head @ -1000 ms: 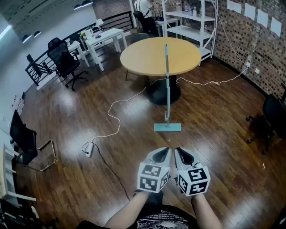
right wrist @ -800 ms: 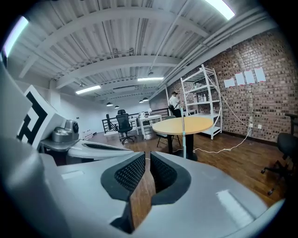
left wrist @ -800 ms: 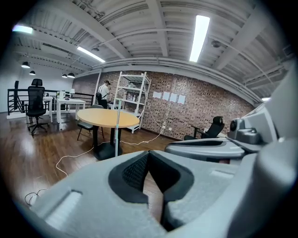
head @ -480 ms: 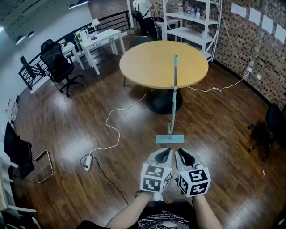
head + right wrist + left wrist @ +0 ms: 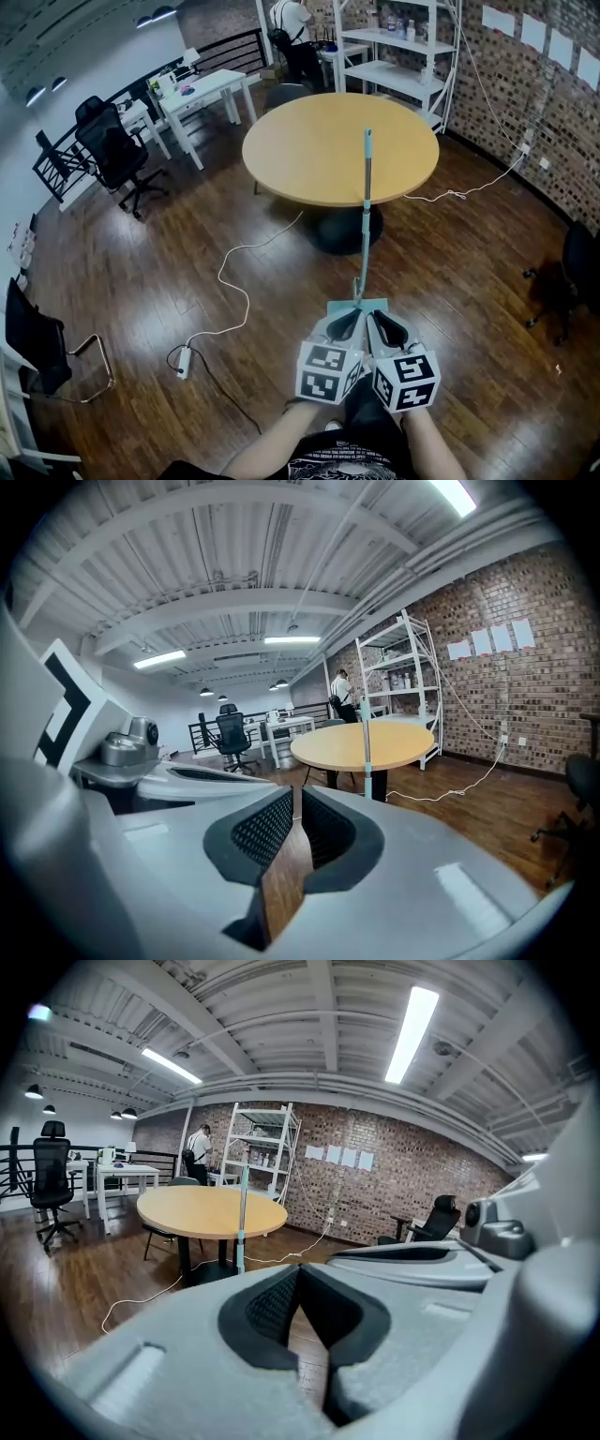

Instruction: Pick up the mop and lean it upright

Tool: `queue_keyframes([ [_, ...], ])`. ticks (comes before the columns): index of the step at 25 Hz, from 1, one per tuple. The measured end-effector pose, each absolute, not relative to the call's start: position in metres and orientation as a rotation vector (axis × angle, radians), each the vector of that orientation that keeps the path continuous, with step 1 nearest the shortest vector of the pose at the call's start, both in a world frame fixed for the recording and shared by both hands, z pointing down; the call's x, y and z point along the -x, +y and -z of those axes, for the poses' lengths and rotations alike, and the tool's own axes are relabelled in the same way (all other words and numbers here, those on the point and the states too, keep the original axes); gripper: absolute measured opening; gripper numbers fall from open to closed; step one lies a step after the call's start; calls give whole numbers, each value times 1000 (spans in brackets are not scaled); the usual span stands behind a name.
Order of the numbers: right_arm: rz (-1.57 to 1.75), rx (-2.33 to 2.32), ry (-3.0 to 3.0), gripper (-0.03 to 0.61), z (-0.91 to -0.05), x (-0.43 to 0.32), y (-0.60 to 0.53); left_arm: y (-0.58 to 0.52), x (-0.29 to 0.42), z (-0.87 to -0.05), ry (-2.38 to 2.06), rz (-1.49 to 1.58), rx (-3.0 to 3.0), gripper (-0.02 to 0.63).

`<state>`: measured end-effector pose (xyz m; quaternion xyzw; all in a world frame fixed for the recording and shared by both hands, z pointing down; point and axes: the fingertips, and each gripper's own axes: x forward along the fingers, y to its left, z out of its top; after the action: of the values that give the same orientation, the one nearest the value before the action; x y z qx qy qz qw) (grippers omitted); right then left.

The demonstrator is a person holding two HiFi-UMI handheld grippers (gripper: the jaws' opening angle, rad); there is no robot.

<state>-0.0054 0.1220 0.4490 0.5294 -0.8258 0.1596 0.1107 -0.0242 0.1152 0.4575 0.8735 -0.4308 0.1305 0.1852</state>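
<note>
A dark, glossy wooden floor (image 5: 141, 262) is seen across a wide room, closed on the right by a brick wall (image 5: 553, 112) on which pale sheets of paper (image 5: 534, 33) are pinned. A round desk (image 5: 309, 150) with a light wooden top is set on a single dark pedestal near the middle. The mop (image 5: 365, 220) is stood upright with its handle leaned against the near edge of that desk; its flat head is laid on the floor just beyond the tips of the tongs and is partly covered by them. A white cable (image 5: 234, 281) is trailed over the floor from under the desk to a power strip (image 5: 185, 361), and a second cable is run toward the brick wall. White shelving (image 5: 403, 56) is placed at the back, where a person (image 5: 291, 28) is seen standing. White work desks (image 5: 202, 89) and black office chairs (image 5: 112, 150) are ranged along a dark railing on the left.

The left tongs (image 5: 349, 317) are held clenched, tips together, with nothing gripped. The right tongs (image 5: 377, 317), held close beside them, are parted by a narrow slit, having just been opening slightly; only floor is seen through the gap.
</note>
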Motion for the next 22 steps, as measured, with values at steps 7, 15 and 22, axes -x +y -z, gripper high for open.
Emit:
queue_keyframes([
  [7,-479,-1568,-2456,28,-451,-11,40,37,12,-457,-1233,-371,-2462,3],
  [15,-472,-1499,-2493,91,-444,-35,-77,-74,-9,-441,-1298,-350,-2449,3],
  [22,-452,-1488,-2511,166,-446,-61,-177,-152,-22,-447,-1338,-373,-2412,3],
])
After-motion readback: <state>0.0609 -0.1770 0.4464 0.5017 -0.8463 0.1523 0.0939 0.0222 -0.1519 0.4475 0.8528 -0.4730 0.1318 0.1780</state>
